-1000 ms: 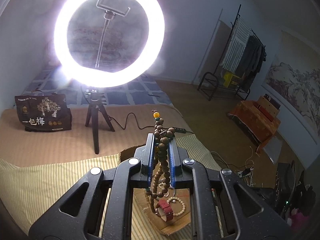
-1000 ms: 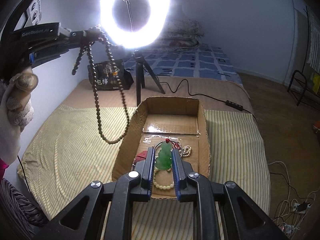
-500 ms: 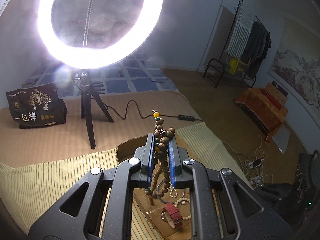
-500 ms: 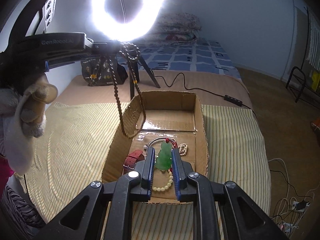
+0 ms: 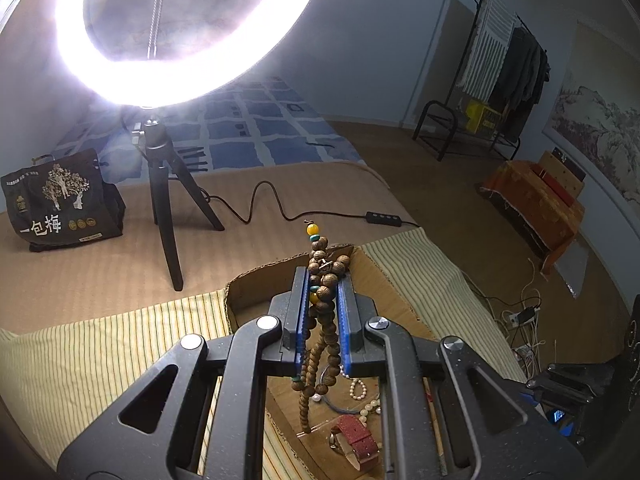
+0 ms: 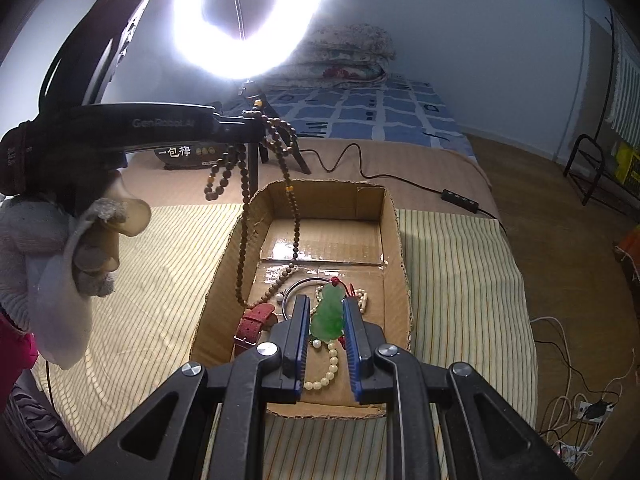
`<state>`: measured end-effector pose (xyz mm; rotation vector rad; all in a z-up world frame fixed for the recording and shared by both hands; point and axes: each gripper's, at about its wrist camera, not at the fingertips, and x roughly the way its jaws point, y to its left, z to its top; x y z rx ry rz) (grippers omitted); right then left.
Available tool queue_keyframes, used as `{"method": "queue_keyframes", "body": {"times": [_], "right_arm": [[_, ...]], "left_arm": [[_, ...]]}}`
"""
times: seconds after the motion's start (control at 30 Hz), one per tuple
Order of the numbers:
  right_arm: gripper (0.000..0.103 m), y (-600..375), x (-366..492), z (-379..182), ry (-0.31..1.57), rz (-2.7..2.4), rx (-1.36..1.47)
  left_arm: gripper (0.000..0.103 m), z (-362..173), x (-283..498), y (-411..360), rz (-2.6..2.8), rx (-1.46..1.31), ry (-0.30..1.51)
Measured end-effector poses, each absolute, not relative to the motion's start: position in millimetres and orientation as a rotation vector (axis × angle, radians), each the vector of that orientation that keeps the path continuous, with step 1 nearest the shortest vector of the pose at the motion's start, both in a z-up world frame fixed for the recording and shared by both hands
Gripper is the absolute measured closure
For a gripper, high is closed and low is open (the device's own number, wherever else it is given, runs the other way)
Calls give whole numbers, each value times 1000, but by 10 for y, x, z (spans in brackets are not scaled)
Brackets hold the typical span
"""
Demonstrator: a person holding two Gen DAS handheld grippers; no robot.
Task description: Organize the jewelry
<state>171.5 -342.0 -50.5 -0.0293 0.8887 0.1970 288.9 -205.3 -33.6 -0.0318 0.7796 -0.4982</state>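
Note:
My left gripper (image 5: 324, 280) is shut on a long brown wooden bead necklace (image 5: 322, 276). It also shows in the right wrist view (image 6: 260, 130), above the cardboard box (image 6: 392, 216), with the necklace (image 6: 244, 240) hanging down so its lower loop rests on the box floor. My right gripper (image 6: 327, 306) is shut on a green jade pendant (image 6: 329, 314), held low over the near end of the box. In the box lie a red leather watch strap (image 6: 254, 322), a cream bead bracelet (image 6: 326, 372), a pearl piece (image 6: 362, 298) and a dark cord loop (image 6: 298, 286).
A lit ring light on a black tripod (image 5: 168, 208) stands behind the box, its cable and switch (image 5: 384, 218) trailing right. A black printed bag (image 5: 60, 200) sits at the back left. The box rests on a striped cloth (image 6: 452, 280) on the bed.
My left gripper has moved right, over the box, and lowered; the wooden necklace's loop went from beside the box to resting inside it. My right gripper has stayed over the box with the pendant.

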Motion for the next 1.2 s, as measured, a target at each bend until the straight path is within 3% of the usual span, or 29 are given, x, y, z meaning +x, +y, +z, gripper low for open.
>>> {"method": "queue_keyframes", "body": {"times": [0.77,0.83,0.9,0.97,1.0,1.13,1.2], "right_arm": [[86,-3489,1885,-906,972,199,14],[77,-3481,1886,-908,972,202,12],[65,-3463,1891,-905,971,197,4],[33,-3446,1891,-899,967,185,-8],[27,-3441,1872,-882,950,174,-15],[15,-3422,1873,-871,943,162,-25],[13,-3433,1867,-874,940,148,-27]], "left_arm": [[92,-924,3042,-2249,-483,37,920],[89,-937,3040,-2260,-478,42,927],[67,-943,3048,-2257,-475,37,932],[61,-935,3050,-2239,-470,25,927],[61,-935,3055,-2233,-469,22,928],[60,-940,3057,-2225,-459,17,936],[52,-934,3043,-2220,-460,19,934]]}}
